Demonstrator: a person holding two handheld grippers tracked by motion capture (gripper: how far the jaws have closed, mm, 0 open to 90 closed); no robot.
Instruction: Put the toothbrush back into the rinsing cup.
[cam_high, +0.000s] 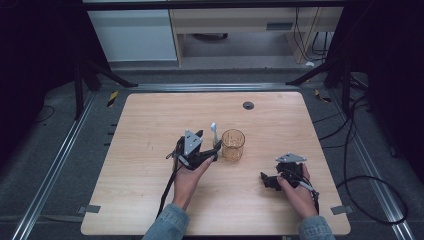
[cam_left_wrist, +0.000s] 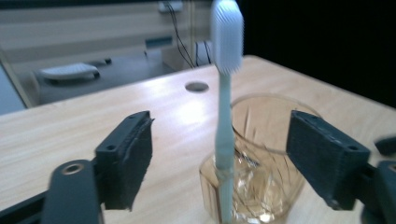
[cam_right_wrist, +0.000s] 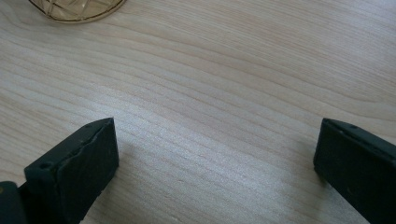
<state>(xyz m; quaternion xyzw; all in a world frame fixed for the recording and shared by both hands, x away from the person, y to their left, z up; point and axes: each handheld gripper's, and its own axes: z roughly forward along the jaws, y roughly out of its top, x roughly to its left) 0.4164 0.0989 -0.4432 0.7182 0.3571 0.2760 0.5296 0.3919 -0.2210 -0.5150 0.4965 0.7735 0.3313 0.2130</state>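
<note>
A pale toothbrush (cam_left_wrist: 226, 107) stands upright, head up, against the near side of an amber cut-glass tumbler (cam_left_wrist: 266, 154). I cannot tell whether its lower end is inside the glass. My left gripper (cam_left_wrist: 222, 135) is open, with its jaws on either side of the toothbrush and neither pad touching it. In the high view the left gripper (cam_high: 210, 142) sits just left of the tumbler (cam_high: 233, 145), with the toothbrush (cam_high: 214, 131) rising beside it. My right gripper (cam_high: 267, 181) rests low near the table's front right, open and holding nothing; its jaws (cam_right_wrist: 215, 135) stand wide over bare wood.
The wooden table (cam_high: 150, 175) has a round cable hole (cam_high: 248, 105) near its far edge. Beyond the table are dark stand legs (cam_high: 107, 75) and a light cabinet (cam_high: 132, 35). A black cable (cam_high: 360, 190) trails off the right side.
</note>
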